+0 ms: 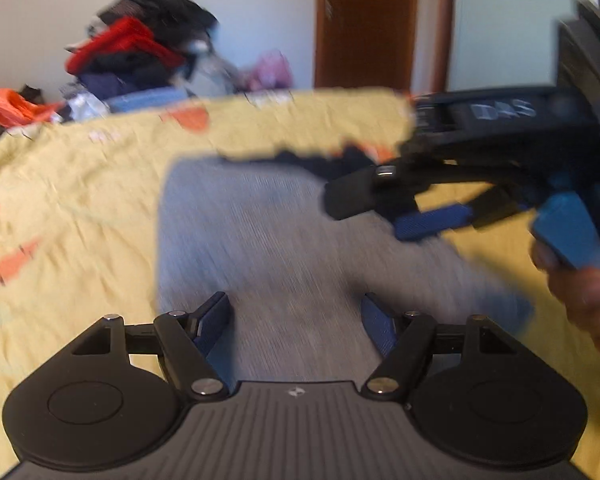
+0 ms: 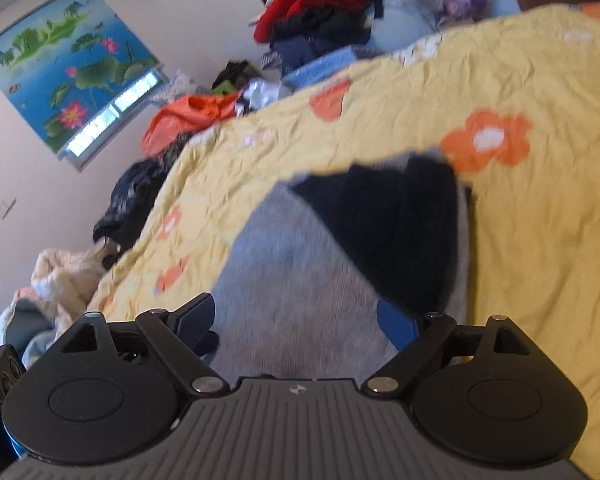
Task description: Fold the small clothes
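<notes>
A small grey garment (image 1: 284,240) lies flat on the yellow flowered bedspread (image 1: 80,200). In the right wrist view the same grey garment (image 2: 300,280) has a dark navy part (image 2: 400,232) at its far right end. My left gripper (image 1: 296,308) hovers over the near end of the grey cloth with its jaws spread wide and nothing pinched between the blue pads. My right gripper (image 2: 296,308) is also open above the cloth, one pad near the navy part. From the left wrist view the right gripper (image 1: 374,222) reaches in from the right over the garment's far right edge, held by a hand (image 1: 580,292).
A heap of dark and red clothes (image 1: 140,44) is piled beyond the bed's far edge, with an orange garment (image 1: 8,108) to its left. A brown door (image 1: 364,24) stands behind. Cream and pale clothes (image 2: 64,280) lie off the bed's left side.
</notes>
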`<state>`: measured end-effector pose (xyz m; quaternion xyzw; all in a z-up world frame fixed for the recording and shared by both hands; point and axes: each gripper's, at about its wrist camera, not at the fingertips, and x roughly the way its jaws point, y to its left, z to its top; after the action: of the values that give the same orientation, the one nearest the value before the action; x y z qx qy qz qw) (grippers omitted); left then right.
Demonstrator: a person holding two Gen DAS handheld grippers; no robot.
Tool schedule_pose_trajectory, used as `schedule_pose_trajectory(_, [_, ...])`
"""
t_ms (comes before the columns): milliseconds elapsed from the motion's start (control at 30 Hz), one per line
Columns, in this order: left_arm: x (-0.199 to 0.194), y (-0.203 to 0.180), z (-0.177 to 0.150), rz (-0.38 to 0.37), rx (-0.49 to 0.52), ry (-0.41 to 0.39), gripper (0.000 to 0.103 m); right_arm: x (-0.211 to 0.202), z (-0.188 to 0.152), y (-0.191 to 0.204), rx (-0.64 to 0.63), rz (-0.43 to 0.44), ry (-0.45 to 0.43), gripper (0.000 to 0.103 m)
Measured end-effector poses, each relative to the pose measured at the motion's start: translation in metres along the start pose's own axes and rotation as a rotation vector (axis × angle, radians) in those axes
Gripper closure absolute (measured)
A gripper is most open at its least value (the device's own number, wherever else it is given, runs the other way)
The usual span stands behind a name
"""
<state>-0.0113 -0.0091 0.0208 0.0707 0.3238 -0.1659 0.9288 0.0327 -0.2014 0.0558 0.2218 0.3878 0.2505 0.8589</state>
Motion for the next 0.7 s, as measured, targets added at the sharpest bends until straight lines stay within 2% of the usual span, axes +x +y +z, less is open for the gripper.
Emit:
schedule_pose_trajectory(33, [-0.001, -0.003, -0.004, 0.024, 0.018, -0.012, 0.029, 0.006, -0.005, -0.005, 0.000, -0.007, 0.028, 0.022])
schedule_pose_trajectory(100, [-0.011, 0.002, -0.002, 0.014, -0.011, -0.013, 0.030, 0.004, -0.007, -0.012, 0.003, 0.011, 0.008, 0.031])
schedule_pose_trajectory(200, [-0.034, 0.021, -0.005, -0.002, -0.101, -0.033, 0.030, -0.019, 0.006, -0.016, 0.088, 0.018, -0.019, 0.031])
schedule_pose_trajectory(300, [-0.046, 0.041, -0.018, -0.008, -0.209, 0.013, 0.030, -0.044, 0.005, -0.021, 0.093, -0.004, -0.041, 0.028])
schedule_pose_trajectory(433, [-0.052, 0.055, -0.036, -0.073, -0.344, 0.064, 0.030, -0.053, -0.017, -0.026, 0.104, 0.015, 0.056, 0.030])
schedule_pose_trajectory(500, [-0.049, 0.058, -0.040, -0.089, -0.399, 0.072, 0.030, -0.046, -0.028, -0.023, 0.078, -0.018, 0.097, 0.032])
schedule_pose_trajectory(567, [-0.047, 0.060, -0.039, -0.103, -0.437, 0.065, 0.030, -0.042, -0.037, -0.023, 0.068, -0.025, 0.104, 0.038])
schedule_pose_trajectory(600, [-0.044, 0.063, -0.037, -0.122, -0.464, 0.070, 0.030, -0.036, -0.037, -0.019, 0.063, -0.023, 0.106, 0.047])
schedule_pose_trajectory(633, [-0.043, 0.066, -0.035, -0.132, -0.490, 0.076, 0.030, -0.034, -0.039, -0.018, 0.050, -0.029, 0.113, 0.068])
schedule_pose_trajectory(700, [-0.040, 0.069, -0.030, -0.143, -0.523, 0.094, 0.032, -0.028, -0.040, -0.018, 0.025, -0.047, 0.140, 0.090])
